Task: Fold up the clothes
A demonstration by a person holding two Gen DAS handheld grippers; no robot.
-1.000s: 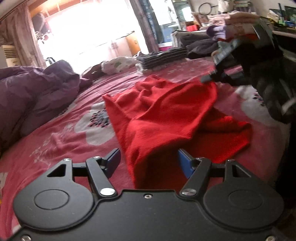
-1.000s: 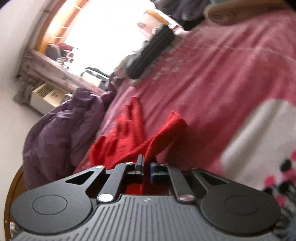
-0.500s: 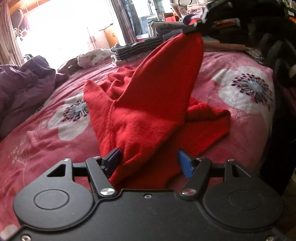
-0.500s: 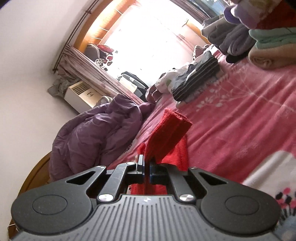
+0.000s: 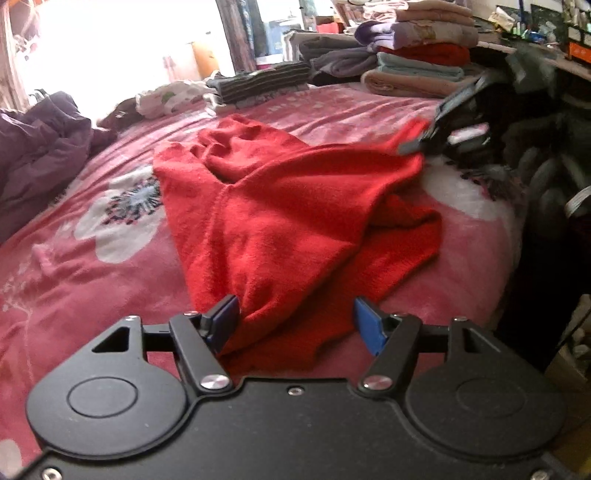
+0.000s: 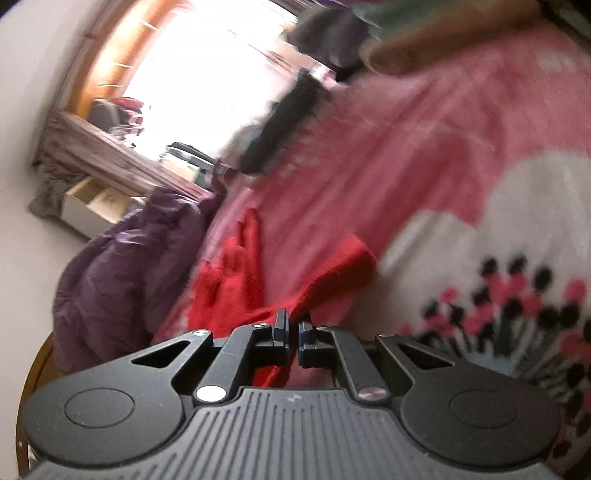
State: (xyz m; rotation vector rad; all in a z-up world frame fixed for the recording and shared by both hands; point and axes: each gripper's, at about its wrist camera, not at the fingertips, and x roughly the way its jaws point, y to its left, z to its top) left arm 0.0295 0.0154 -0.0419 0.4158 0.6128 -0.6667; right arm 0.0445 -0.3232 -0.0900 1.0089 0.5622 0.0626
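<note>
The right gripper [image 6: 291, 332] is clamped on the red cloth [image 5: 288, 221]. The left gripper [image 5: 295, 325] stands apart around its near end on the bed [image 5: 92, 277]. No writing is legible.

bed: pink flowered blanket [image 5: 110, 280] | left: purple quilt [image 5: 40, 155] bunched up | far edge: striped folded pile [image 5: 258, 83], white patterned cloth [image 5: 166, 99] beside it | far right: stack of folded towels [image 5: 421, 55] | back: bright window [image 5: 110, 48], curtain [image 5: 236, 33]
</note>
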